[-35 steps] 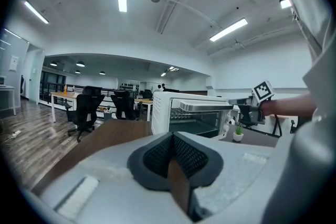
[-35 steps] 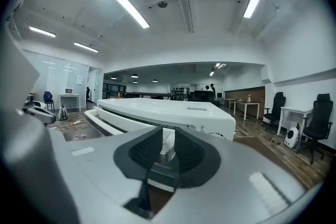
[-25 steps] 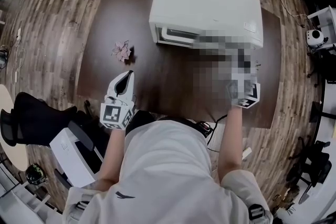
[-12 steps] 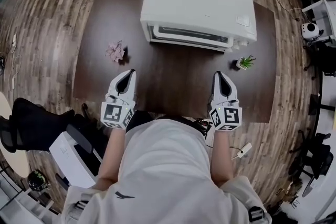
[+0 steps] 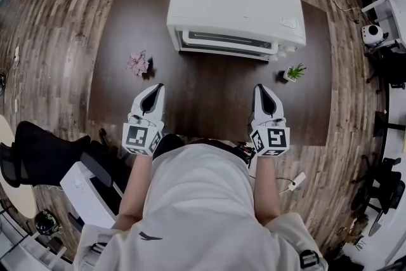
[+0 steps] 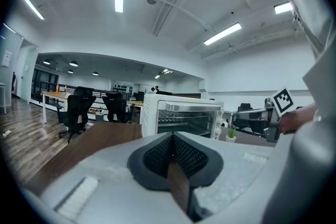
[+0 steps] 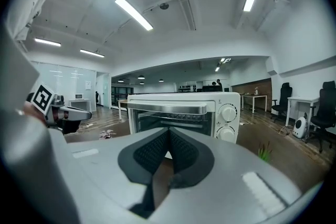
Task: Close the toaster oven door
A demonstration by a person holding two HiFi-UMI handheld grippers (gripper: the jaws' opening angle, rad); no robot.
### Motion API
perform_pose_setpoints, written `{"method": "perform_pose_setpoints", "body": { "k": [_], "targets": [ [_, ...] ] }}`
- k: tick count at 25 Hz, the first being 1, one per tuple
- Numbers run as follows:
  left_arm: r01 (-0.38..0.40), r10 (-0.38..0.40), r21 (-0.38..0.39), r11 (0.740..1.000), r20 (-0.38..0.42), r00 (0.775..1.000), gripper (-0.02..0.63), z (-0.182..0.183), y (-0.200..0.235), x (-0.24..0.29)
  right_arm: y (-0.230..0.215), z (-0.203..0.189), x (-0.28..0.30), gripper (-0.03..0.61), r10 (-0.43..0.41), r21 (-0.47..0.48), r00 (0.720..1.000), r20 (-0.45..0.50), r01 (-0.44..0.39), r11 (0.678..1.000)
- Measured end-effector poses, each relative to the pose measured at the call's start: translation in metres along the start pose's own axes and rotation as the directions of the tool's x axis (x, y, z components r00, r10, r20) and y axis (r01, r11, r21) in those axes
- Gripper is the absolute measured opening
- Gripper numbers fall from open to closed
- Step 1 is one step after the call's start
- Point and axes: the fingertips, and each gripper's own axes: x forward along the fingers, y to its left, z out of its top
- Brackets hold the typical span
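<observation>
A white toaster oven (image 5: pixel 235 3) stands at the far middle of the dark brown table (image 5: pixel 209 105). Its glass door (image 5: pixel 228 42) stands upright against the front, handle along the top, and looks closed in both gripper views, with the oven (image 6: pixel 181 118) ahead of the left gripper and the oven (image 7: pixel 184 113) ahead of the right. My left gripper (image 5: pixel 154 91) and right gripper (image 5: pixel 262 91) rest side by side near the table's front edge, well short of the oven. Both are shut with nothing between the pads, as the left gripper (image 6: pixel 171 136) and right gripper (image 7: pixel 169 131) show up close.
A pink flower (image 5: pixel 138 63) lies left of the oven. A small green potted plant (image 5: pixel 293 72) sits by its right front corner. Office chairs stand beyond the table, and a white box (image 5: pixel 89 190) sits on the floor at my lower left.
My right gripper has drawn back and leftward from the table's right side to the front edge, level with the left one. The left gripper has stayed put.
</observation>
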Motion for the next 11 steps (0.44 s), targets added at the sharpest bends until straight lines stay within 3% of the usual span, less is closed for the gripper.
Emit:
{"method": "perform_pose_setpoints", "body": {
  "k": [11],
  "targets": [
    [-0.013, 0.013, -0.002, 1.000, 0.003, 1.000, 0.003, -0.0014, 0.0068, -0.0088, 0.0054, 0.0011, 0.0019, 0.000, 0.009, 0.009, 1.000, 0.001, -0.009, 1.000]
  ]
}}
